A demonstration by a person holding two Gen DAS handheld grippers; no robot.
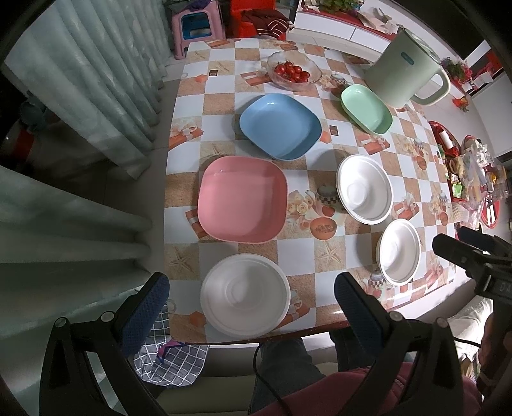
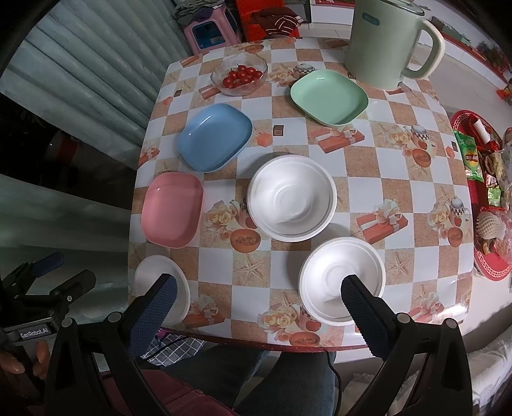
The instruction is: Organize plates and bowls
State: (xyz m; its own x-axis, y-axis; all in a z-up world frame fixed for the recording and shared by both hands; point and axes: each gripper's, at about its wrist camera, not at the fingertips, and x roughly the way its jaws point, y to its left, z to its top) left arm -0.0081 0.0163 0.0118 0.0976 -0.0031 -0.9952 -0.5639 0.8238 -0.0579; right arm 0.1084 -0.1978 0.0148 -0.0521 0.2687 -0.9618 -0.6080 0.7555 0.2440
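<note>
My desk [image 2: 377, 166] wears a checkered orange-and-white oilcloth. Left of the desk hang pale pleated curtains [image 1: 96, 80]. Beyond the desk's far edge stand a pink plastic stool [image 1: 196, 24] and a white cabinet [image 1: 336, 30] on a light floor.

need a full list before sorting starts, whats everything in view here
white bowls: 3, white, near half of the table, all separate
pink plate: 1, pink, left side, mid table
blue plate: 1, blue, beyond the pink plate
green plate: 1, green, far right, beside the kettle
glass bowl: 1, clear, far end, holds red cherry tomatoes
kettle: 1, pale green, far right corner
table: 1, checked orange and white cloth
stool: 1, pink, on the floor beyond the table
red trays: red, right of the table, hold snacks
left gripper: open, above the nearest white bowl
right gripper: open, above the table's near edge
</note>
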